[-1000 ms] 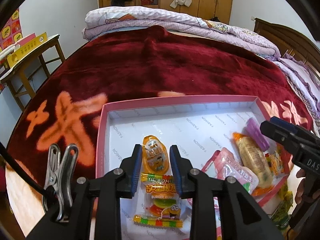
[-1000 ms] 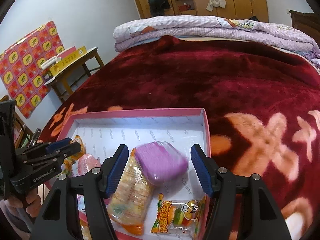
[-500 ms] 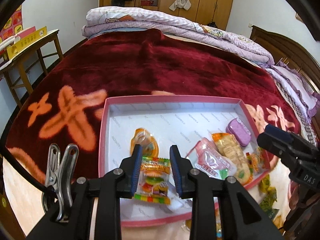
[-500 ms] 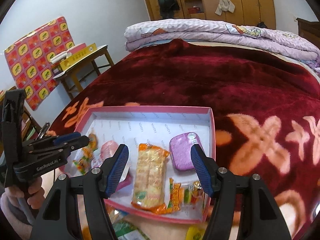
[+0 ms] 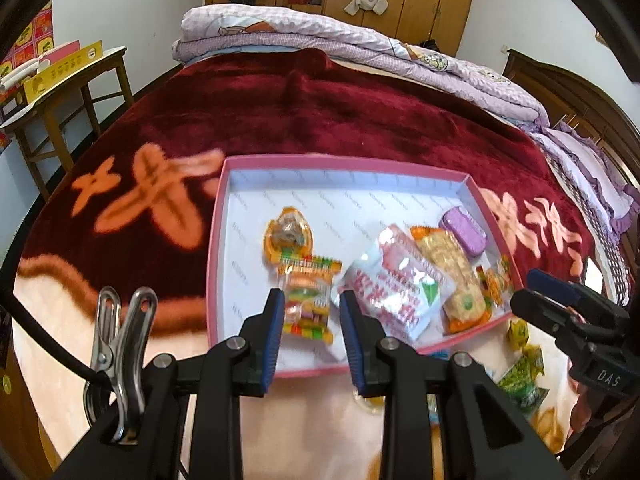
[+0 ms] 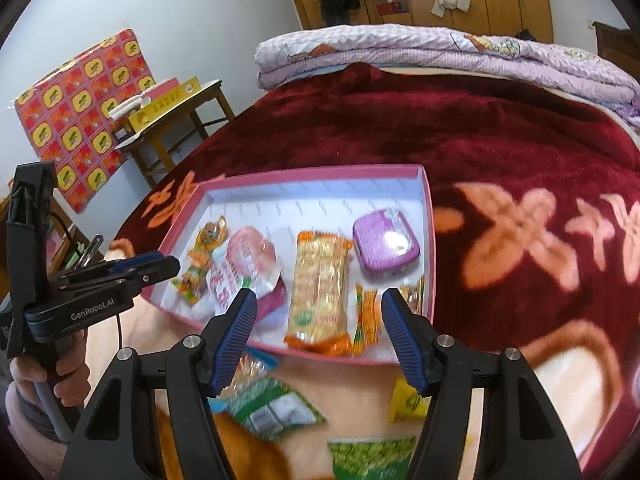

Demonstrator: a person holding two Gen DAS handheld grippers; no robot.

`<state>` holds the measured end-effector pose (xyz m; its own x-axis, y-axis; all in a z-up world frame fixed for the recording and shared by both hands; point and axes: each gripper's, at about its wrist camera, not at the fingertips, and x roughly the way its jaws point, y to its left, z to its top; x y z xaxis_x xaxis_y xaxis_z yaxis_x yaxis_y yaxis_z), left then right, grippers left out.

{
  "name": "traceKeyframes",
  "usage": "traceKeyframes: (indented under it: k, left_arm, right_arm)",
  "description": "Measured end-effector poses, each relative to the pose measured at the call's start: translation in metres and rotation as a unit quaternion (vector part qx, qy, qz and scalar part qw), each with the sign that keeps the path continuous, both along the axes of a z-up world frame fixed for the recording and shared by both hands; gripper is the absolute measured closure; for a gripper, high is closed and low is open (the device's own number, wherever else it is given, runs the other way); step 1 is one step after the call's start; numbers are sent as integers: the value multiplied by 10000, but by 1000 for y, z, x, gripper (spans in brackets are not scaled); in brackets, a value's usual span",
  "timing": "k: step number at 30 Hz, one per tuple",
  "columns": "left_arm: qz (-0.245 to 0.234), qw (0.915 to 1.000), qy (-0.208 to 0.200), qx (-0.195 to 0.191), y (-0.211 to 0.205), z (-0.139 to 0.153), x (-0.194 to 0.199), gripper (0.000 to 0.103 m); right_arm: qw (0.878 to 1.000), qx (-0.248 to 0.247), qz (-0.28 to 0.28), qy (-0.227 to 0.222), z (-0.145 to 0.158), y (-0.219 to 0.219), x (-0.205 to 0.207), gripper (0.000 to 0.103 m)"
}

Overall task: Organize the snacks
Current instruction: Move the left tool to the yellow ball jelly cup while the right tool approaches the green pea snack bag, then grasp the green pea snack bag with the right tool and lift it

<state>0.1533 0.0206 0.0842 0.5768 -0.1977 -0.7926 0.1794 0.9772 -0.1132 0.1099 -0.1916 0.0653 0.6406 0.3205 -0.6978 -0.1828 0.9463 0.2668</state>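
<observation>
**A:** How does the left tool (image 5: 311, 298) stand?

**B:** Its blue pads are drawn almost together and grip nothing. The gummy packet (image 5: 308, 304) seen between them lies below, on the floor of the pink box (image 5: 214, 240). A metal clip (image 5: 120, 340) hangs on the tool's left side.

**A:** And the right tool (image 6: 319, 298)?

**B:** Spread wide and empty. It hovers over the near edge of the box, with the cracker packet (image 6: 318, 280) and a small orange packet (image 6: 366, 312) showing in the gap.

**A:** Where are the snacks, then?

**B:** Most are inside the box. From left to right in the left wrist view there is an orange jelly cup (image 5: 288, 234) just behind the gummy packet, then a pink and white bag (image 5: 396, 280), then the crackers, then a purple packet (image 6: 386, 242) near the far right corner. The small orange one lies by the right wall.

**A:** Anything outside?

**B:** Yes, loose on the bed just in front of the box: a green packet (image 6: 276, 404), another green one (image 6: 372, 456) at the bottom edge, and a yellow one (image 6: 408, 400). They are blurred, so I cannot tell what they hold.

**A:** And round about?

**B:** The box sits on a dark red blanket (image 6: 480, 128) with orange flowers. A hand (image 6: 60, 372) grips the left tool's handle, at the left of the right wrist view. A folded lilac quilt (image 5: 320, 36) lies at the far end of the bed.
</observation>
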Motion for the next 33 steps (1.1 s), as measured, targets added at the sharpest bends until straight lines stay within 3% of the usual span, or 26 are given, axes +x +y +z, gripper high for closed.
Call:
traceKeyframes:
  k: [18,28,33]
  left_arm:
    - [90,9997,213,30,4,-14,-48,74]
    - [162,9997,196,17,10,-15,-58,74]
    - [308,9993,138,175,11,-16,-57,74]
  right_arm:
    - [9972,177,567,446,-31,31,-38,40]
    - [9973,-435,490,335,-38,46,-48,40]
    - [9958,-618,446,509,-48,52,-47,40]
